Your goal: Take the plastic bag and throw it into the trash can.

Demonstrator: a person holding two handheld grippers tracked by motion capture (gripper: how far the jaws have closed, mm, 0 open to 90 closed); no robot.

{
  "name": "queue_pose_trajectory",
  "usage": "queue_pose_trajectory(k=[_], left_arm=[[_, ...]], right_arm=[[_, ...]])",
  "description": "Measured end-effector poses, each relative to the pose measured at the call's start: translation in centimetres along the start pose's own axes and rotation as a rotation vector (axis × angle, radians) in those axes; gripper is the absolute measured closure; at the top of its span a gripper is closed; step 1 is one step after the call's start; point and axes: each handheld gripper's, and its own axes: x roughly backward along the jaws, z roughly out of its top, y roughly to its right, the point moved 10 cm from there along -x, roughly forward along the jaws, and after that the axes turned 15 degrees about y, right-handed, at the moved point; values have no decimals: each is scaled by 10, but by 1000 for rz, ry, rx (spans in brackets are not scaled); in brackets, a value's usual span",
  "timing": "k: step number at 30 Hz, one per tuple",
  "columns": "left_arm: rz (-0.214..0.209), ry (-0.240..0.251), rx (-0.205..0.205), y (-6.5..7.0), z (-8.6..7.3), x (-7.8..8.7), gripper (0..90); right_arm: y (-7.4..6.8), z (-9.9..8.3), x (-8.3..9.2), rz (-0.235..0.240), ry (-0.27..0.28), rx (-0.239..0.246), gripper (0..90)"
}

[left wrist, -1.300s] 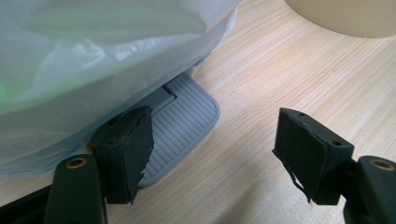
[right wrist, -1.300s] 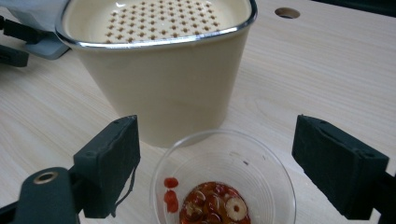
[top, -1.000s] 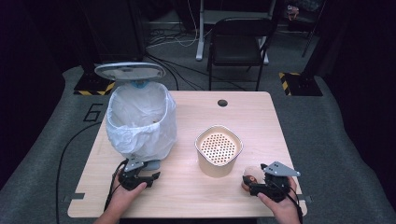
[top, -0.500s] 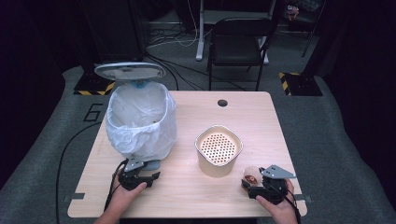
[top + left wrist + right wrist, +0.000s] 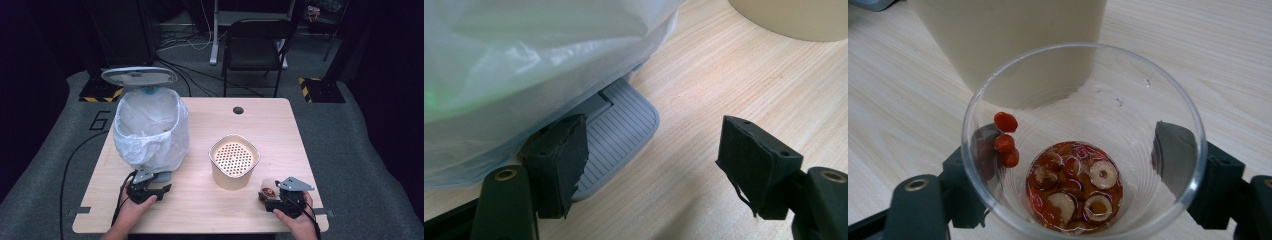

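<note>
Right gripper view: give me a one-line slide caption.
Right gripper jaws, just closing, bracket a clear cup of red berries and sliced dried fruit, before the beige container.

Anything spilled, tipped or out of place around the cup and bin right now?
Nothing spilled. One oddity: three red berries cling to the inner wall of the clear cup, above the fruit slices at its bottom. The cup stands upright between the right gripper jaws; the strainer pot and bin stand upright.

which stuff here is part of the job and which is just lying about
In the job:
- glass cup of tea dregs, between the right claw's pads
- beige strainer pot
- pedal bin
- bin pedal
- left claw

Lying about:
- chair
- floor cables
</note>
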Motion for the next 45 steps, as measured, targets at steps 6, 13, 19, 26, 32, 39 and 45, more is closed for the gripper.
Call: queue_pose_trajectory(k=[6, 13, 19, 26, 32, 39, 45], left_arm=[[1, 3, 4, 0, 0, 0, 280], [0, 3, 4, 0, 0, 0, 280], [0, 0, 0, 0, 0, 0, 280], [-5, -9, -1, 0, -1, 1, 280], [-5, -7, -1, 0, 0, 1, 280], [-4, -7, 0, 0, 0, 1, 280], [-1, 3, 1, 0, 0, 0, 280]], right_arm=[[-2, 1, -3, 6, 12, 11, 271], [-1, 2, -3, 15, 15, 21, 338], [-1, 3, -2, 19, 14, 33, 382], [-1, 4, -2, 10, 10, 54, 405], [2, 9, 0, 15, 21, 44, 422], [6, 15, 3, 21, 21, 26, 428], [11, 23, 6, 23, 21, 28, 427]])
